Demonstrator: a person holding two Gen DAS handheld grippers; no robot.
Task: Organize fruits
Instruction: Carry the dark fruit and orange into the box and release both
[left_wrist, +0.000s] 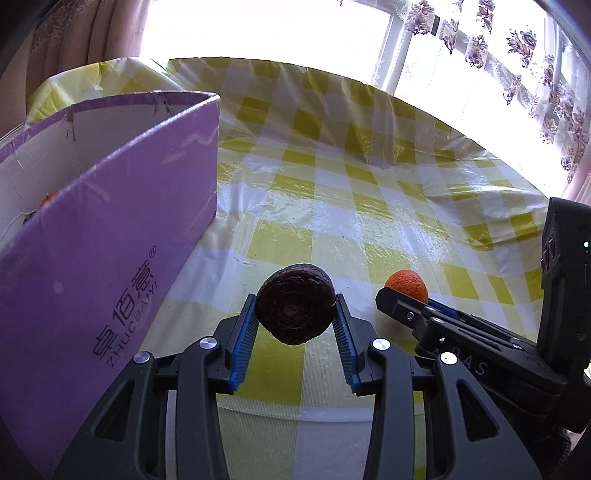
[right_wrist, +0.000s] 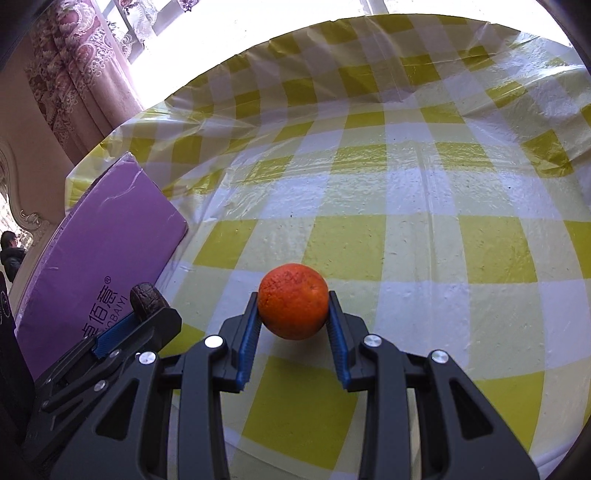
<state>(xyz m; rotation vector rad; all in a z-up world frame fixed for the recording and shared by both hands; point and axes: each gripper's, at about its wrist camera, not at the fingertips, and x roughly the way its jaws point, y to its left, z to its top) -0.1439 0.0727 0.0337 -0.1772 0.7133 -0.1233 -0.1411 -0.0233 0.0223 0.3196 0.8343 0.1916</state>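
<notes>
Two fruits held above the checked surface, beside the purple box

The left gripper (left_wrist: 295, 314) has its jaws clamped on a dark brown fruit (left_wrist: 295, 303), just right of the purple box (left_wrist: 110, 236). The right gripper (right_wrist: 293, 314) has its jaws clamped on an orange (right_wrist: 293, 305), farther right of the box, over the yellow-and-white cloth (right_wrist: 406, 229). Something orange (left_wrist: 48, 199) shows inside the box.

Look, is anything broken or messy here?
A little. The purple box has torn, frayed edges along its rim and a scratch on its side. The plastic table cover is wrinkled. The orange and the dark brown fruit look fine, each held in a tool.
</notes>
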